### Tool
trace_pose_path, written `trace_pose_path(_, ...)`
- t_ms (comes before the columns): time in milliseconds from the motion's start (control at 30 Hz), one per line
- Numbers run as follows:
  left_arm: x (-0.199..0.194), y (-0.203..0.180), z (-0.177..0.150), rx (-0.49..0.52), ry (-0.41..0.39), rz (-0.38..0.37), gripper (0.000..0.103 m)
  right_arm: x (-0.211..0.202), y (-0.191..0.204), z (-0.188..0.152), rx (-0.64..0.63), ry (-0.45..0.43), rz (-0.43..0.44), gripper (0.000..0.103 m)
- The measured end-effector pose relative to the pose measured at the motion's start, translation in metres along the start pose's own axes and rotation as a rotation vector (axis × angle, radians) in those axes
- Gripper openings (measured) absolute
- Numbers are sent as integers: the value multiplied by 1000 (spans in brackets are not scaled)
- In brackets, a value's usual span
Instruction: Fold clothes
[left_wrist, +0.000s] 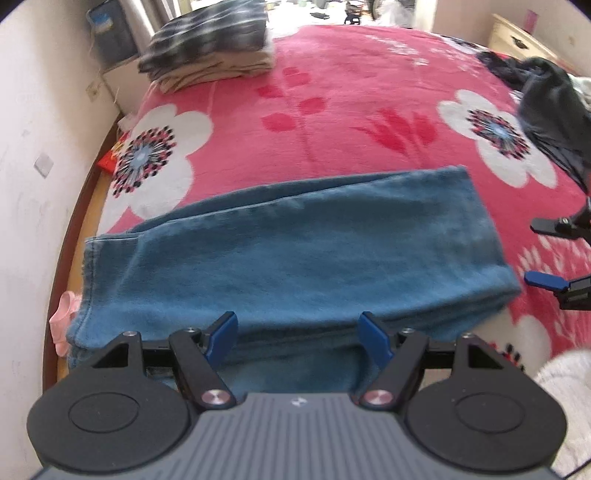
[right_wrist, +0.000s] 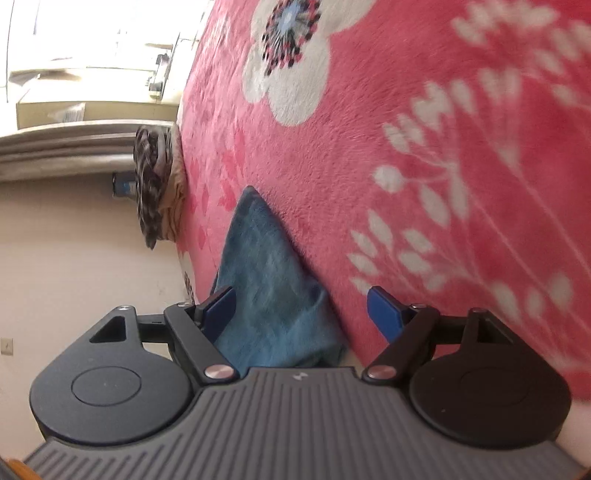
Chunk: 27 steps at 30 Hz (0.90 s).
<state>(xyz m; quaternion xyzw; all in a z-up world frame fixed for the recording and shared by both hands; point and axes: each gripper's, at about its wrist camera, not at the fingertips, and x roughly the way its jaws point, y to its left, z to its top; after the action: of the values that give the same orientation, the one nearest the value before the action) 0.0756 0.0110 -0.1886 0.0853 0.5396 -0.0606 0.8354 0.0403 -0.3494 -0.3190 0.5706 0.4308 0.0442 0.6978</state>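
Note:
A blue garment (left_wrist: 295, 251), folded into a long band, lies across the pink floral blanket (left_wrist: 332, 118). In the left wrist view my left gripper (left_wrist: 299, 332) is open over the garment's near edge, and cloth shows between its blue fingertips (left_wrist: 225, 330). My right gripper (left_wrist: 546, 254) shows at the right edge, open, just off the garment's right end. In the right wrist view, turned on its side, the right gripper (right_wrist: 303, 308) is open. The blue garment (right_wrist: 269, 288) runs away from it along the blanket (right_wrist: 443, 147), its end between the fingers and nearer the left one.
A stack of folded clothes (left_wrist: 210, 48) sits at the bed's far left corner, also in the right wrist view (right_wrist: 155, 184). A dark heap of clothes (left_wrist: 546, 99) lies at the far right. A white wall (left_wrist: 37, 147) borders the bed's left side, with a pink item (left_wrist: 64, 321) by it.

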Motion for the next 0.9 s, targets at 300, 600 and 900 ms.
trace_pose_path(300,30,63,14,-72,38,102,73,45,23,28,-181,45,28,63)
trace_pose_path(600,62,94,1,18,83,63,80,53,25,3,-287,266,-29,55)
trace_pose_path(900,64,93,-10,138,58,30,84,70,25,21,-225,254,0,40)
